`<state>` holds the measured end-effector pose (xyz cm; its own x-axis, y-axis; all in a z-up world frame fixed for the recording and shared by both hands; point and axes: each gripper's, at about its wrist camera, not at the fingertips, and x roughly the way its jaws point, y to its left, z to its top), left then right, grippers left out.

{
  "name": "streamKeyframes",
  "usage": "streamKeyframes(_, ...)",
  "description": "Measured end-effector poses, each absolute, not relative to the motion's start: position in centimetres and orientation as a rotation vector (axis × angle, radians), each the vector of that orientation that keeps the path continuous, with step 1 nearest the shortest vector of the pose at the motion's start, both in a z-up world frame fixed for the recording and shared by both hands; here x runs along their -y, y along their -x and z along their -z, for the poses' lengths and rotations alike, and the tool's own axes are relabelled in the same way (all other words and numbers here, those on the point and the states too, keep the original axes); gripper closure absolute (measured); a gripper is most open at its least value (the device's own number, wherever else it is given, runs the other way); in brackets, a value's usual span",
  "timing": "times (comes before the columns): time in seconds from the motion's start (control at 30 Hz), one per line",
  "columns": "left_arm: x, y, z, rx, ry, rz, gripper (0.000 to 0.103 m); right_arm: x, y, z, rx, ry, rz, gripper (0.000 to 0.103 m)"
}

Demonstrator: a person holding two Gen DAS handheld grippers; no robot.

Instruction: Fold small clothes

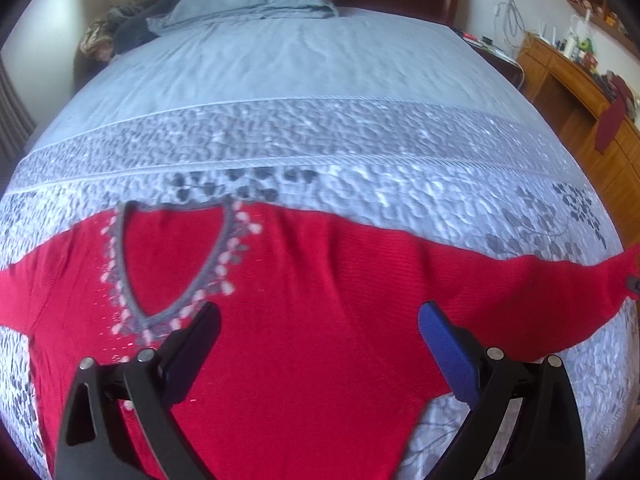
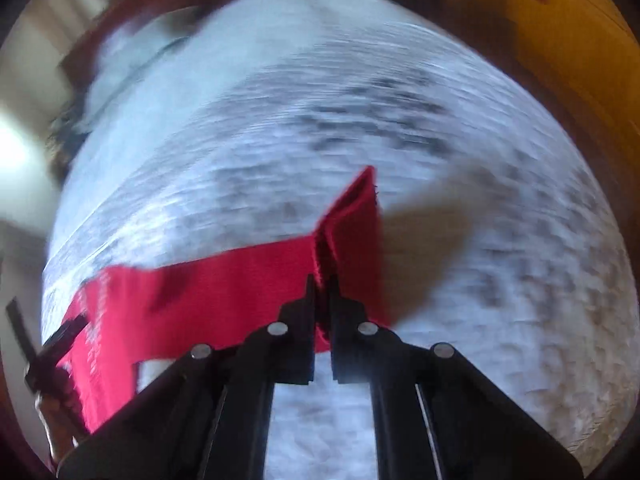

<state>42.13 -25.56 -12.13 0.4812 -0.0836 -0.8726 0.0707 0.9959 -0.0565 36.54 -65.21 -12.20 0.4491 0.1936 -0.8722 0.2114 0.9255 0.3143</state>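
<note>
Your right gripper (image 2: 320,280) is clamped on the cuff of the red sweater (image 1: 288,320) (its sleeve end lifted off the grey bedspread (image 1: 320,136)), while your left gripper (image 1: 320,316) hovers wide apart over the sweater's chest beside the neckline.

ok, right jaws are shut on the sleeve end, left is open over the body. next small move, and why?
Probably carry the right gripper with the pinched sleeve end inward across the red knit sweater, laying the sleeve over the body. Its jaws are clamped on the cuff and the sleeve is stretched out sideways, while the left gripper hangs open above the chest, holding nothing, on the grey quilted bedspread.
</note>
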Motion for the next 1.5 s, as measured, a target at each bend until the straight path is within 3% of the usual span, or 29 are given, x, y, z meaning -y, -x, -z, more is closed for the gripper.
streamKeyframes(0.13, 23.4, -41.9, 11.4, -1.065, 0.040, 0.078, 0.004, 56.8, -38.4, 11.8, -1.118, -0.364, -0.122, 0.097)
streamKeyframes(0.2, 22.8, -41.7, 11.1, -1.074, 0.066, 0.092, 0.004, 53.7, -38.8, 12.7, -1.143, -0.369, -0.179, 0.088)
streamKeyframes(0.23, 22.8, -41.7, 11.0, -1.084, 0.083, 0.109, 0.004, 52.0, -38.7, 13.3, -1.155, -0.373, -0.205, 0.079)
streamKeyframes(0.3, 22.9, -41.6, 11.1, -1.101, 0.111, 0.143, 0.004, 50.7, -37.5, 13.7, -1.130, -0.354, -0.175, 0.073)
streamKeyframes(0.57, 31.7, -41.5, 12.6, -1.236, 0.205, 0.444, 0.006, 55.5, -28.8, 16.2, -1.080, -0.354, 0.175, 0.072)
streamKeyframes(0.63, 34.4, -41.6, 13.3, -1.264, 0.196, 0.499, 0.010, 56.8, -27.9, 16.7, -1.078, -0.378, 0.217, 0.072)
streamKeyframes(0.7, 37.9, -41.9, 14.5, -1.309, 0.179, 0.575, 0.023, 57.7, -28.0, 16.6, -1.070, -0.402, 0.213, 0.073)
streamKeyframes(0.93, 42.8, -43.1, 18.5, -1.391, 0.187, 0.583, 0.031, 57.7, -27.3, 15.2, -1.004, -0.384, 0.155, 0.072)
streamKeyframes(1.07, 43.9, -43.2, 18.3, -1.379, 0.209, 0.619, 0.047, 58.2, -27.6, 15.9, -1.020, -0.377, 0.208, 0.072)
streamKeyframes(1.13, 44.1, -43.5, 18.5, -1.391, 0.212, 0.604, 0.057, 58.4, -27.6, 15.8, -1.015, -0.382, 0.210, 0.072)
streamKeyframes(1.2, 43.7, -44.0, 18.9, -1.392, 0.230, 0.577, 0.088, 58.5, -27.5, 15.9, -1.005, -0.395, 0.203, 0.072)
streamKeyframes(1.3, 42.3, -44.3, 18.9, -1.386, 0.310, 0.575, 0.096, 58.6, -27.3, 15.7, -0.993, -0.399, 0.212, 0.070)
streamKeyframes(1.5, 37.1, -42.7, 13.1, -1.193, 0.312, 0.540, 0.097, 57.9, -27.5, 15.5, -0.990, -0.370, 0.215, 0.067)
